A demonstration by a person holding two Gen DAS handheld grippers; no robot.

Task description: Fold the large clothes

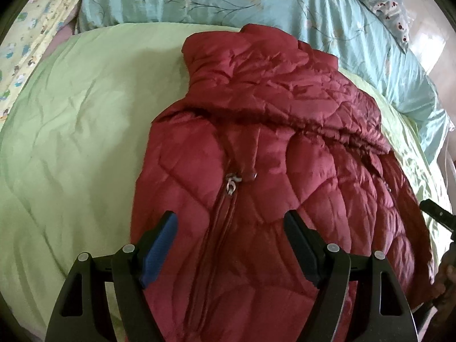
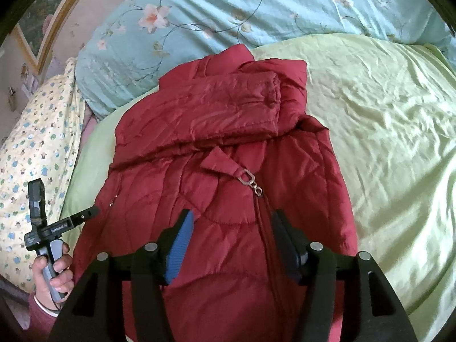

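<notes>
A dark red quilted jacket (image 1: 256,148) lies on the light green bed cover (image 1: 71,131), sleeves folded across the chest, zipper pull (image 1: 231,183) near the middle. My left gripper (image 1: 229,222) is open and empty, hovering over the jacket's lower part, fingers either side of the zipper. In the right wrist view the jacket (image 2: 216,148) fills the centre, one sleeve folded over the top. My right gripper (image 2: 232,222) is open and empty above the lower jacket. The left gripper (image 2: 57,222), held in a hand, shows at the jacket's left edge.
A turquoise floral duvet (image 2: 256,8) lies bunched beyond the jacket. A yellow patterned pillow (image 2: 31,148) lies at the left. The green bed cover (image 2: 393,131) spreads wide to the right. A picture frame (image 2: 42,28) hangs on the wall at the far left.
</notes>
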